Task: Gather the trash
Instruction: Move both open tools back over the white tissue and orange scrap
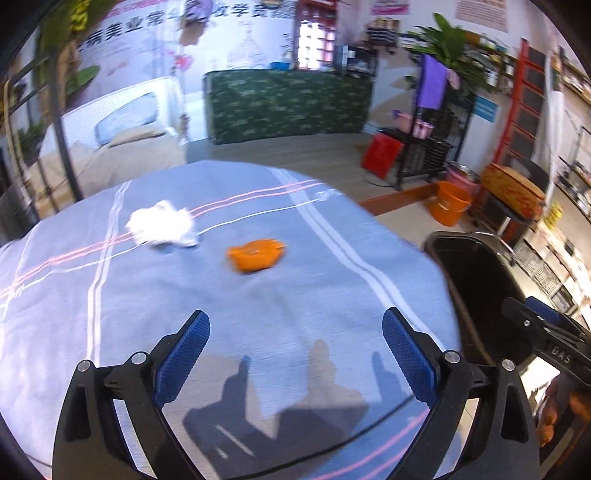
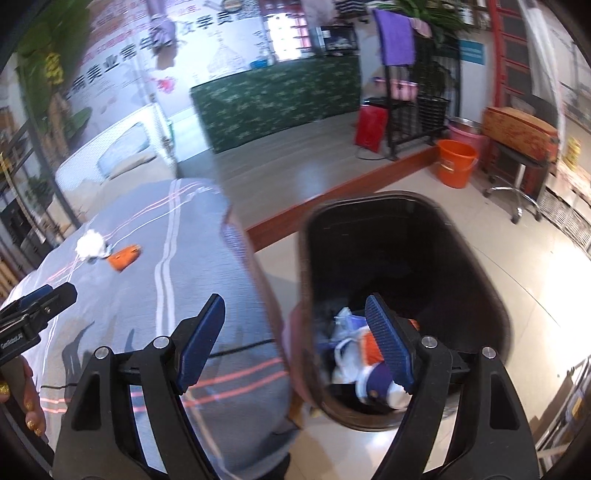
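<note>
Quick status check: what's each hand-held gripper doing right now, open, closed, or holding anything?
Left hand-held gripper: open, holding nothing.
Right hand-held gripper: open, holding nothing.

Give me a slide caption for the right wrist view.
Open right tongs hang empty between the striped bedspread and a black bin already holding trash.

text: "DAS" | on: right gripper (image 1: pixel 543 332) body | wall banner (image 1: pixel 155 33): characters, blurred

Each black tool (image 1: pixel 295 345) has blue textured pads (image 1: pixel 183 356) and silver screws.
</note>
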### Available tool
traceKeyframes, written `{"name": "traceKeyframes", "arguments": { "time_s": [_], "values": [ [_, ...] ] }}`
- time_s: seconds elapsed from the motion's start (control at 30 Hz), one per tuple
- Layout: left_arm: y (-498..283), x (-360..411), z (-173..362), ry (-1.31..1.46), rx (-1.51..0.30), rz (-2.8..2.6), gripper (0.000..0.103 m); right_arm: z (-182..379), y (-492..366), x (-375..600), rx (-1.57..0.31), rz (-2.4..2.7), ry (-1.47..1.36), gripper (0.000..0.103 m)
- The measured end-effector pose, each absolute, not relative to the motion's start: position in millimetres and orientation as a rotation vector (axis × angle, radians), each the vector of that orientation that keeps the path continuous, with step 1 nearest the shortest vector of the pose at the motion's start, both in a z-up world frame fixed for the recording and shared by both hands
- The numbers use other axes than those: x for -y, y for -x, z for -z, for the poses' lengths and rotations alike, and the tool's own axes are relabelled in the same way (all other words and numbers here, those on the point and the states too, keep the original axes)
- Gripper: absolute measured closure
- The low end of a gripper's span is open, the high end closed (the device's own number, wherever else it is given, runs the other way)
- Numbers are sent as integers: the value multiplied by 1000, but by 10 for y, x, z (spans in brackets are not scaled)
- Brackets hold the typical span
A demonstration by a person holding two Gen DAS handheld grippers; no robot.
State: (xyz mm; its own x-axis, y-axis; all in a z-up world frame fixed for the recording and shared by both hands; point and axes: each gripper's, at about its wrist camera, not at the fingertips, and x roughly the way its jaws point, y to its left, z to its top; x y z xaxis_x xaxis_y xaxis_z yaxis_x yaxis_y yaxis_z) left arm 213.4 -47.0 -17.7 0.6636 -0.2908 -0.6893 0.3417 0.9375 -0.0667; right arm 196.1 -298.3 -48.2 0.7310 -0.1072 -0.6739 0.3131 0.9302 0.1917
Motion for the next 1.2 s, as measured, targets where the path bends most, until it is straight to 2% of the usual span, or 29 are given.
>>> {"name": "traceKeyframes", "arguments": {
  "time_s": [0.63, 1.2],
  "values": [
    [-2442, -517, 282, -15, -802, 194, 10, 410, -3047, 1729, -824, -98, -139, 25],
    [-3233, -1005, 391, 54, -875, 169, 10, 771, -4224, 1025, -1045, -182, 27, 25]
  ]
}}
